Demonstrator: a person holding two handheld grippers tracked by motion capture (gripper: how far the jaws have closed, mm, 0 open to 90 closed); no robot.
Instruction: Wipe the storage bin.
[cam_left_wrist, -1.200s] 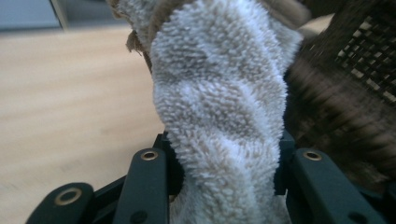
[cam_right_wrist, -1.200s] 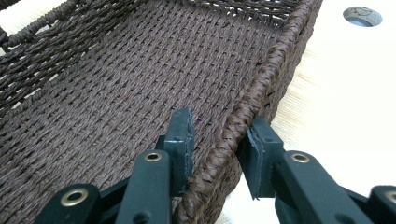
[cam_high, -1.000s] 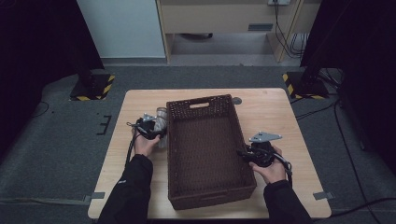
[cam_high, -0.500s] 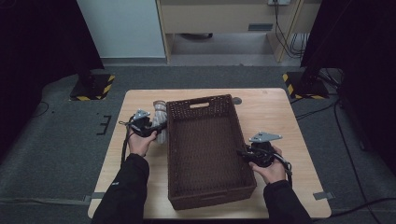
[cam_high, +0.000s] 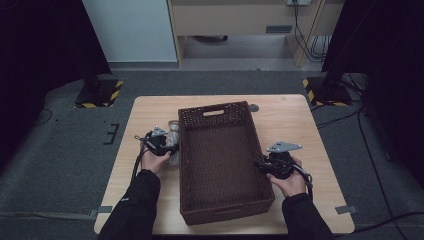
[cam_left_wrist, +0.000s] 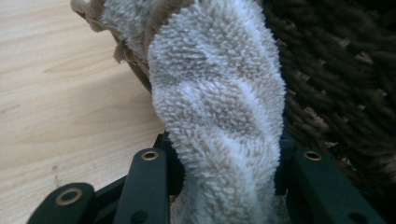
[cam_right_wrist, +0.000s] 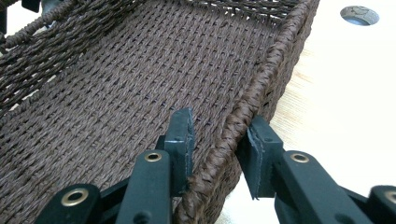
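On counter (cam_high: 295, 120): brown woven basket (cam_high: 220, 160).
Floor: grey carpet (cam_high: 65, 165).
Left tool (cam_high: 167, 146): clamps fluffy towel (cam_left_wrist: 219, 107).
Right tool (cam_high: 261, 165): jaws straddle basket rim.

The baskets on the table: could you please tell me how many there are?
1. The brown wicker basket sits in the middle of the table, with a towel against its left wall. Nothing seems hidden.

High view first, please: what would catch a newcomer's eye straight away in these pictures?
The big dark brown wicker basket in the middle of the pale wooden table dominates. At its left wall, the left gripper has its fingers closed on a fluffy cream towel. On the other side, the right gripper straddles the basket's braided right rim, one of its fingers inside and one outside.
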